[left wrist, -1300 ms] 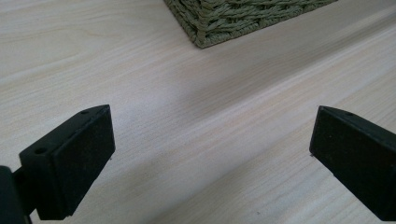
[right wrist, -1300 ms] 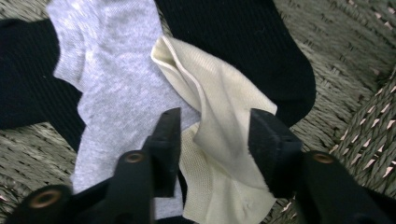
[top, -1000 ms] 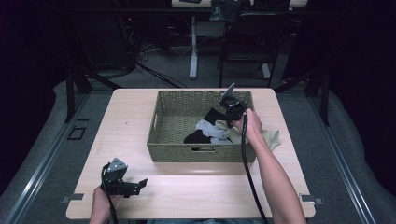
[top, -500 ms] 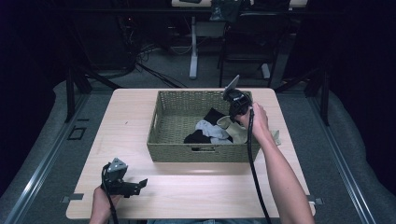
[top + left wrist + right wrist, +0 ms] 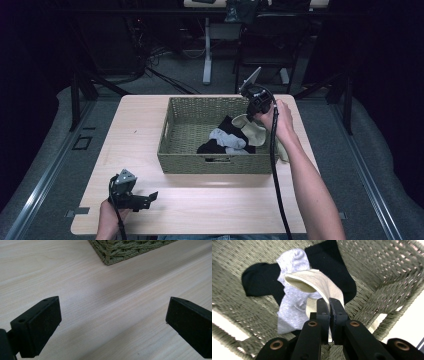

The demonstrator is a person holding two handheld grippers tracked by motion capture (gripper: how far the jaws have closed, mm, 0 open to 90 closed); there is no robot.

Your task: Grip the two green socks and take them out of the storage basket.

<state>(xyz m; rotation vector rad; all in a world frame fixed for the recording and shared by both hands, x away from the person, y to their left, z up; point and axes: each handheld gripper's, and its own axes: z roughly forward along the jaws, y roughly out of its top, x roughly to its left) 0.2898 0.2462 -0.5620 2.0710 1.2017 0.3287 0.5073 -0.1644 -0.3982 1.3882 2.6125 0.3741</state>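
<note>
Two grippers in play: my right gripper [image 5: 250,111] is clamping a cream cotton sock [image 5: 322,287] between closed jaws, over the far right part of the green woven rectangular basket [image 5: 182,162]; my left gripper [image 5: 148,198] is resting near the near left edge of the pale wooden table [image 5: 135,125], jaws spread wide with nothing between them, as the left gripper view makes plain.

In the right gripper view the cream sock is hanging from my pads by a pinch of fabric, its open cuff drooping over a light grey sock [image 5: 292,307] and a black sock [image 5: 262,282] lying on the basket floor. I am judging the step as carrying the sock in or out over the right wall; I cannot tell which. Either way, the grip is taking little cloth, so I am planning on keeping the pads tight and moving slowly. The dangling end is needing to clear the rim, and the coarse weave could be snagging it.

Edges and room:
- Right basket wall is sitting just beneath my right hand [image 5: 277,120]; a second cream sock [image 5: 283,150] is lying on the table beside that wall.
- Table right of the basket is offering a narrow strip, so the table edge is coming up quickly there.
- Near side, between basket and my left gripper, is giving the widest open wood.
- My cable [image 5: 275,170] is trailing along the right forearm, close to the basket corner.
</note>
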